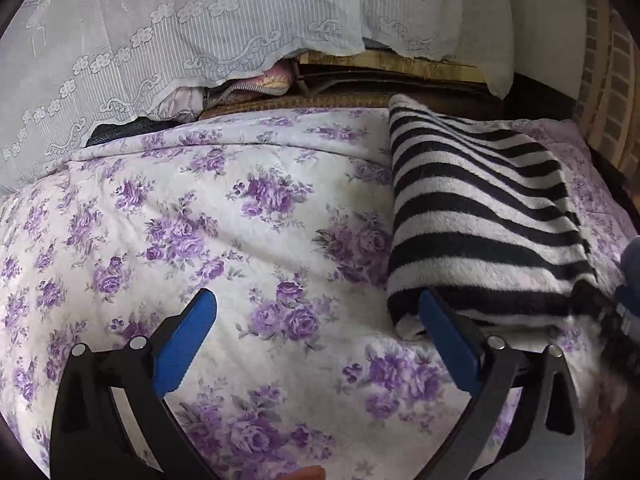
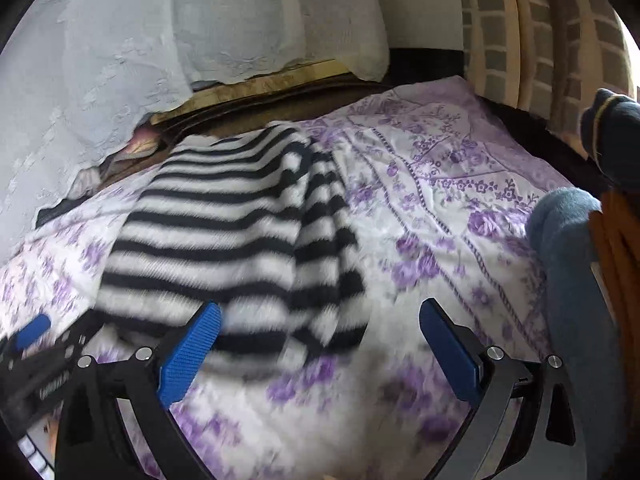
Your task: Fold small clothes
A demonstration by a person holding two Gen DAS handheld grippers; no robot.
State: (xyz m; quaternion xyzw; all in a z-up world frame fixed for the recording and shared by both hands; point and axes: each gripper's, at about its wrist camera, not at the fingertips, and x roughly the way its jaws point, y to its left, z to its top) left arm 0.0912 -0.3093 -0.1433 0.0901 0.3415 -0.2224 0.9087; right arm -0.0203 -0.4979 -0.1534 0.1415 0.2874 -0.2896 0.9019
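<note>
On the floral bedspread (image 1: 208, 216), the striped garment (image 1: 476, 216) lies folded at 2 o'clock in the left wrist view. Left gripper (image 1: 318, 320): jaws spread wide, gripping nothing; its right finger sits at the garment's near left corner, contact unclear. Right gripper (image 2: 320, 326): jaws spread wide, empty, with the garment at 10 o'clock. Motion blur obscures the garment's near edge in the right wrist view. The lace curtain (image 1: 160, 40) at 11 o'clock hides part of the items beneath its hem. A dark sock (image 2: 612, 136) at 2 o'clock is cut off by the frame edge.
</note>
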